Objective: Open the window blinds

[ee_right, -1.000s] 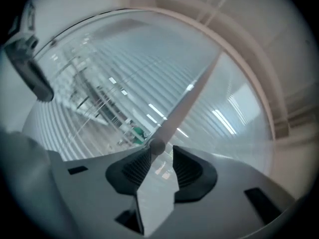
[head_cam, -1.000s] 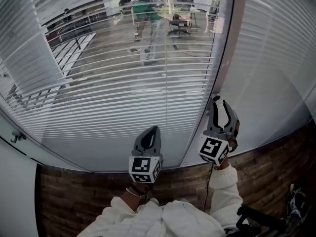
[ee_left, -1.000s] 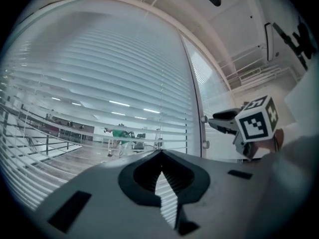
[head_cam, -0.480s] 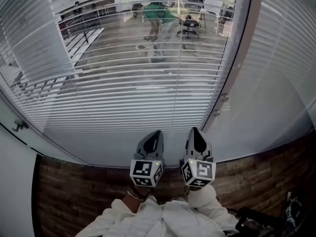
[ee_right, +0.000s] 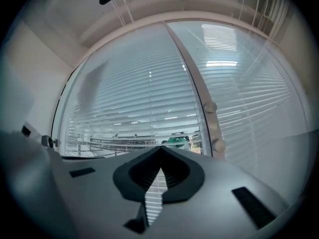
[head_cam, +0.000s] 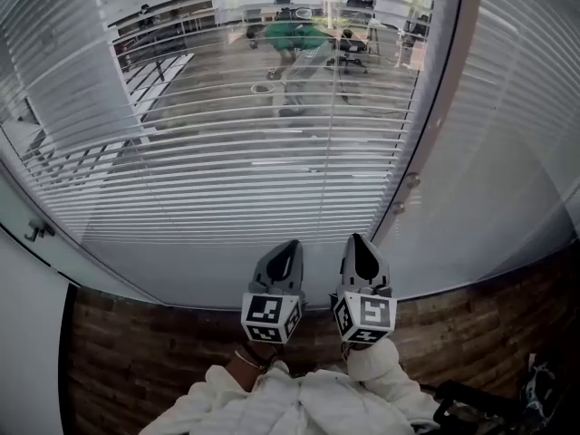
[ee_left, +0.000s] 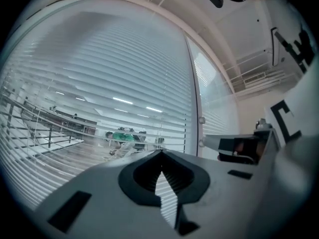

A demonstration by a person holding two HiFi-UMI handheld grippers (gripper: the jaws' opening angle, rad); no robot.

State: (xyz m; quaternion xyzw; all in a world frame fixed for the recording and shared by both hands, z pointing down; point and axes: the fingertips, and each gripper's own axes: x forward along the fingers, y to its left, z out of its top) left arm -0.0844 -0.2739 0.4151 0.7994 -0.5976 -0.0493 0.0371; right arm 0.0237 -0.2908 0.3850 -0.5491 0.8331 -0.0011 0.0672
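The window blinds (head_cam: 272,152) hang fully lowered across the big left pane. Their slats are tilted enough that I can see through to the room beyond, where a person in green (head_cam: 299,34) is bent over near some chairs. The slats stop short of the sill, leaving a plain band of glass beneath them.

My two grippers sit side by side in front of that band, both pointing at the window. The blinds are ahead of and above the tips, apart from them as far as the head view shows. The left gripper (head_cam: 290,245) has its jaws drawn together with nothing between them; in its own view the slats (ee_left: 99,83) fill the background past the meeting tips (ee_left: 160,153). The right gripper (head_cam: 356,239) is just beside it, jaws likewise closed on nothing (ee_right: 160,148), looking at the same slats (ee_right: 139,98).

Just right of the right gripper rises the window post (head_cam: 426,143), carrying two small round knobs (head_cam: 412,179) (the lower one is nearer the gripper). Beyond the post a second blind (head_cam: 517,107) covers the right pane, its slats flatter and hard to see through.

Nearer me are the marker cubes (head_cam: 270,318), white sleeves (head_cam: 299,401), and a brown brick-patterned floor (head_cam: 136,361).
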